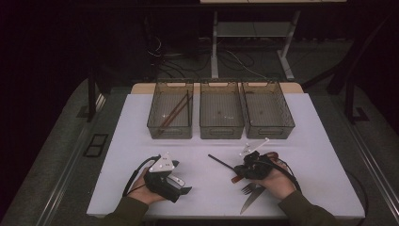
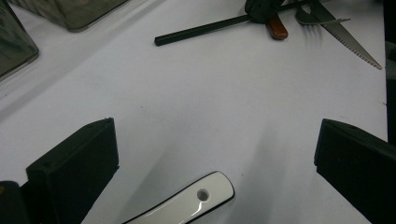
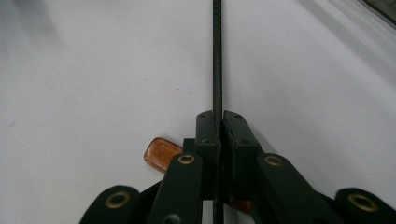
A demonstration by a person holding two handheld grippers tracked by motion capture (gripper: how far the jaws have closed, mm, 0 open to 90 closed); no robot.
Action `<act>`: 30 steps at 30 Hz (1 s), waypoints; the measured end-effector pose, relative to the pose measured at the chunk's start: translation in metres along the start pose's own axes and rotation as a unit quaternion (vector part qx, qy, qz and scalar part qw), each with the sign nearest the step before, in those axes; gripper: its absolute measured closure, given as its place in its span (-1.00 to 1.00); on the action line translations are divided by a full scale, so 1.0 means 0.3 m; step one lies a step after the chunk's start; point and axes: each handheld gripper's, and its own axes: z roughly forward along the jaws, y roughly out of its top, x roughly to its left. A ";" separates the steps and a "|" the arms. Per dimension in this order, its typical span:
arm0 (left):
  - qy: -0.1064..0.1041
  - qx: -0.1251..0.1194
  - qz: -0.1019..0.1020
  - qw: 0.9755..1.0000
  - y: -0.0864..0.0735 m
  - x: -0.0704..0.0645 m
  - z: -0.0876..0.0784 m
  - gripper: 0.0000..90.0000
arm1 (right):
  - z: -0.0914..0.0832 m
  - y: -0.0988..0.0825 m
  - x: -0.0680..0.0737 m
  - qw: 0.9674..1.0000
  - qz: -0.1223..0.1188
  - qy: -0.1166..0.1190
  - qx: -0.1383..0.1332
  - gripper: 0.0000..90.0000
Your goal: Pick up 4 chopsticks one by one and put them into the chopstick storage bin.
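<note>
- The table (image 1: 310, 141) is carrying everything on its white top, with the person's hands coming in from the near edge.
- Three bins (image 1: 221, 116) are sitting side by side along the far part; the left bin (image 1: 171, 115) is holding a few long brown sticks (image 1: 175, 111) lying slantwise.
- The left gripper (image 1: 181, 185) is resting low on the table at the near left, its jaws standing wide apart with nothing between them.
- The right gripper (image 1: 237, 168) is lying near the middle right, its jaws pressed together on a black rod (image 3: 217, 56).
- The rod is stretching away from the jaws along the table toward the bins.
- A knife (image 2: 348, 37) with a toothed blade is lying just beside the right hand, next to a fork (image 2: 317, 19).
- A white handle (image 2: 187, 200) with a small hole is lying on the table just before the left gripper.
- A brown wooden handle (image 3: 161, 154) is poking out beside the right gripper.
</note>
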 end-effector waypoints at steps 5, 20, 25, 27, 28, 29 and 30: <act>0.000 0.000 0.002 1.000 0.000 0.000 -0.001 -1.00 | -0.005 0.001 -0.007 1.000 0.007 -0.002 -0.005 0.90; 0.002 -0.001 -0.001 1.000 -0.001 0.004 -0.004 -1.00 | -0.047 0.032 -0.032 0.998 0.029 0.008 -0.053 0.90; 0.001 0.000 -0.001 1.000 -0.001 0.005 -0.004 -1.00 | -0.053 0.051 -0.040 0.997 0.035 0.010 -0.070 0.90; 0.001 0.000 0.000 1.000 -0.001 0.005 -0.004 -1.00 | -0.056 0.061 -0.044 0.996 0.038 0.013 -0.080 0.90; 0.002 0.000 0.000 1.000 -0.001 0.005 -0.004 -1.00 | -0.057 0.067 -0.044 0.996 0.041 0.015 -0.084 0.90; 0.001 0.001 0.001 1.000 -0.001 0.006 -0.004 -1.00 | -0.058 0.074 -0.045 0.995 0.038 0.013 -0.088 0.90; 0.002 0.001 0.001 1.000 -0.001 0.006 -0.004 -1.00 | -0.060 0.081 -0.045 0.995 0.039 0.014 -0.092 0.90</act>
